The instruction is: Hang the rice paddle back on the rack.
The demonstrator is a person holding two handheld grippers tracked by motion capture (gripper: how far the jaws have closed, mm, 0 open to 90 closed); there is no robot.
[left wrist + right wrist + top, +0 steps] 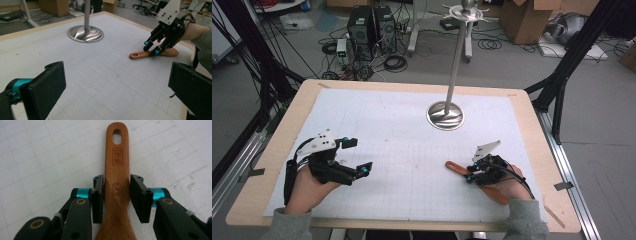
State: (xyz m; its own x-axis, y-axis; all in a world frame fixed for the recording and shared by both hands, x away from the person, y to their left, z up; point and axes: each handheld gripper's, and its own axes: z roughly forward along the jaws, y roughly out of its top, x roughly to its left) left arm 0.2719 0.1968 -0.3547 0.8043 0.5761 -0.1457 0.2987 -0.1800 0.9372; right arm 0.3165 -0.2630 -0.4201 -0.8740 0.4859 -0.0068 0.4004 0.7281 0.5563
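While the wooden spatula (117, 182) lay flat on the white gridded surface (402, 150) at the lower right of the high view, the right tongs (117, 192) sat astride its handle, a pad on either side. The pads looked to touch or nearly touch the wood, so whether the grip was truly clenched could not be told. The left tongs (354, 156) at the lower left of the high view were spread wide and held nothing. A steel stand (445, 115) with a hook ring on top stood in the upper middle, well apart. Judging by this, the pickup was only beginning; lifting and any hanging by the handle's hole remained.
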